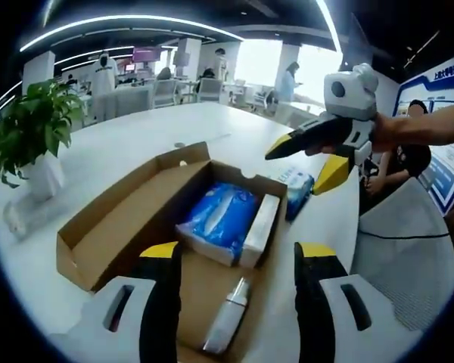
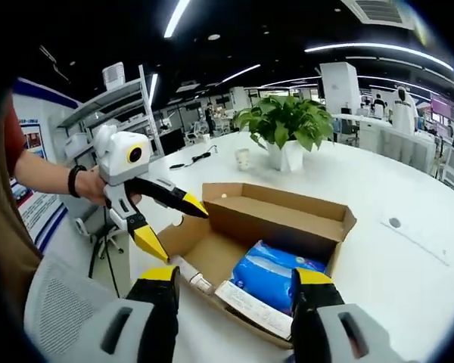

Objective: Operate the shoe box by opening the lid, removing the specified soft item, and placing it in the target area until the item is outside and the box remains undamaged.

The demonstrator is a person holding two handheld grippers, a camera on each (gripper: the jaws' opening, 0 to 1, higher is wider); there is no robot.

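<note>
An open brown shoe box [image 1: 91, 249] lies on the white table, its lid folded back flat. Inside it are a soft blue pack [image 1: 221, 215] against a white carton and a white tube [image 1: 228, 318]. My left gripper [image 1: 238, 253] is open just above the box's near end, nothing between its jaws. My right gripper [image 1: 303, 162] hangs open over the box's far right corner, held by a hand. In the right gripper view the box [image 2: 287, 215] holds the blue pack [image 2: 276, 276], with my right gripper [image 2: 236, 276] open at its near wall and the left gripper [image 2: 178, 227] open at its left end.
A second blue pack [image 1: 296, 189] lies on the table [image 1: 136, 136] just outside the box. A potted plant [image 2: 284, 125] and a small cup [image 2: 244, 157] stand beyond the box. A grey mesh chair [image 1: 408, 257] is at the table's edge, and people are behind it.
</note>
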